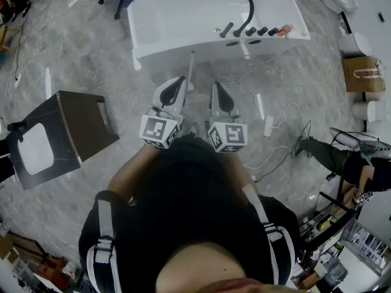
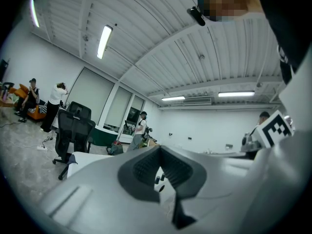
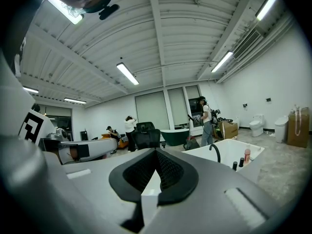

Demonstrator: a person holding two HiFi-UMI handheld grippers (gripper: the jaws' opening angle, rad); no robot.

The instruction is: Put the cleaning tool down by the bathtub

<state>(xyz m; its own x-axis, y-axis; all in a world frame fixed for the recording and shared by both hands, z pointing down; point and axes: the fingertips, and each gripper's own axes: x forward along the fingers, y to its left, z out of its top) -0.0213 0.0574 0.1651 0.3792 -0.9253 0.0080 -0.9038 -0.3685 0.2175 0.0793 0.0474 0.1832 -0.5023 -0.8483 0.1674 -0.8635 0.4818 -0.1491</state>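
The white bathtub (image 1: 177, 17) stands ahead of me, with a black faucet (image 1: 247, 14) and several bottles (image 1: 259, 31) on its near rim. A long white cleaning tool (image 1: 191, 69) lies or leans at the tub's front wall, reaching down to the floor. My left gripper (image 1: 181, 79) is just left of the tool's lower end and shut, with nothing between its jaws (image 2: 159, 147). My right gripper (image 1: 217, 85) hangs a little to the right, also shut and empty (image 3: 156, 151). The right gripper view shows the tub (image 3: 229, 155) to the right, beyond the jaws.
A dark box with a white panel (image 1: 61, 133) sits on the floor at left. White cables (image 1: 278, 124) trail across the grey floor at right. A cardboard bag (image 1: 362, 73) and white fixtures (image 1: 354, 43) line the right wall. A person's leg (image 1: 324, 154) is at right.
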